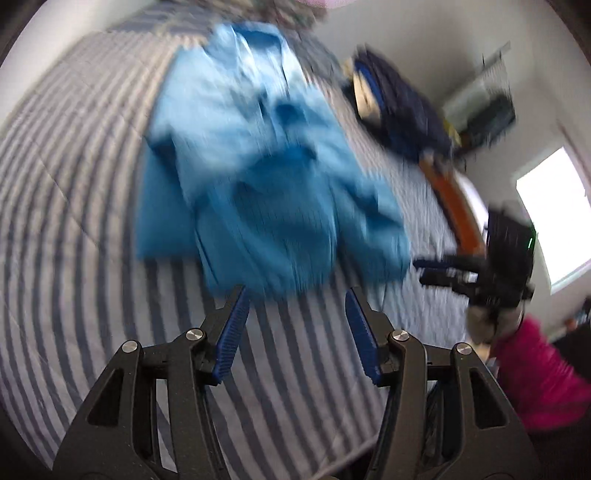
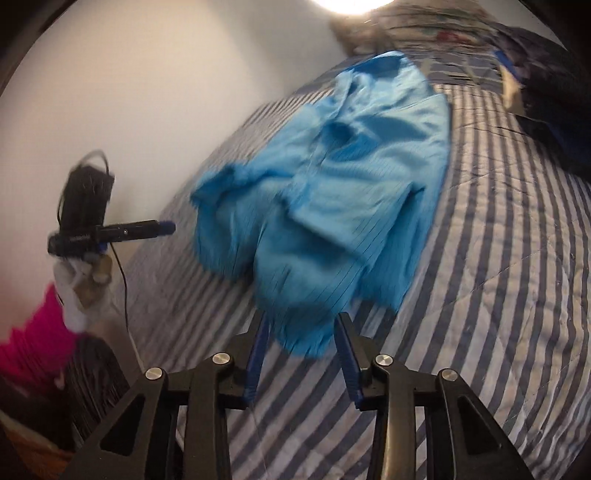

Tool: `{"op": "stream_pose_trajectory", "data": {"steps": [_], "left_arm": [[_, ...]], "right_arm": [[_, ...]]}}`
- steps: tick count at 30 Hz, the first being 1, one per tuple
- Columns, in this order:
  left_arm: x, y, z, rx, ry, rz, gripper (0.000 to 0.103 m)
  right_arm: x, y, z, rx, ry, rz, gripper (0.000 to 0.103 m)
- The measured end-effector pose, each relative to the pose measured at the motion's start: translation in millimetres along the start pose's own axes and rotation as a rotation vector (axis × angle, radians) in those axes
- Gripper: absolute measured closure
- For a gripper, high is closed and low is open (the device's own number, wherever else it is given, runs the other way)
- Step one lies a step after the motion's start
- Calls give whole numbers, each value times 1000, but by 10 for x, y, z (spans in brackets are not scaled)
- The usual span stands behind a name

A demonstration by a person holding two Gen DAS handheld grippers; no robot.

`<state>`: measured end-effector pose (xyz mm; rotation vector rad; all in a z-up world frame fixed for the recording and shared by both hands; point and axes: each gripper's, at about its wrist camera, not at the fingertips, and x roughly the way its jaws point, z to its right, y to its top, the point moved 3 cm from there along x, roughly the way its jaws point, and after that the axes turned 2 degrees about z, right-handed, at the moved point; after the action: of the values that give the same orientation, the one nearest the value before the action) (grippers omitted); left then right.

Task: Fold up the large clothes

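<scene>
A large light-blue garment (image 1: 266, 173) lies rumpled and partly folded on the striped bed; it also shows in the right wrist view (image 2: 340, 184). My left gripper (image 1: 295, 299) is open and empty, just short of the garment's near edge. It appears at the left of the right wrist view (image 2: 166, 227). My right gripper (image 2: 301, 321) is open, and the garment's near hem lies between its fingers, not clamped. It appears at the right of the left wrist view (image 1: 424, 271). Both views are motion-blurred.
The blue-and-white striped bedspread (image 1: 74, 221) covers the bed. A pile of dark clothes (image 1: 399, 107) lies at the far side, also in the right wrist view (image 2: 554, 92). A pillow (image 2: 417, 26) sits at the head. A white wall (image 2: 147, 92) runs along the bed.
</scene>
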<state>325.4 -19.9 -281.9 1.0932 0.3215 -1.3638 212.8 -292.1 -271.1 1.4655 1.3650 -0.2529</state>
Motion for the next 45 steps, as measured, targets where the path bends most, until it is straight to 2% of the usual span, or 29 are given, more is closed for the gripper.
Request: {"op": "stream_pose_trajectory", "data": {"steps": [2,5,9,12,20,25,30,35,40,45], "left_arm": [[155,-108,4,17,26,-55,48],[315,-129,-73,1,59,-85,48],[451,-48,-154,16,128,-74,49],[507,19,-180,18,138,-65,52],[419,425,-165,21,124,37,52],[323,850,-140,29,126,123,52],[305,1332,-161,5,132,200,52],[135,1675,-192,-8,144,281,52],[-148,1668,-430,-51,154,334,52],[-98,1473,-692,-49,191,280,52]], "right_arm": [[138,-83,-105,-56,-20,-55,66],[283,-138,-177,-106,-79,-94,69],[374,-79,-118,-114,-134,-83,73],[389,16,-67,-112,-171,-62,74],[296,379,-11,-115,-205,19,74],[321,742,19,-134,-243,57,74],[341,1166,155,-82,-267,123,74],[329,1536,327,-15,-300,181,72],[139,1622,430,23,-312,245,54],[102,1390,517,53,-297,223,54]]}}
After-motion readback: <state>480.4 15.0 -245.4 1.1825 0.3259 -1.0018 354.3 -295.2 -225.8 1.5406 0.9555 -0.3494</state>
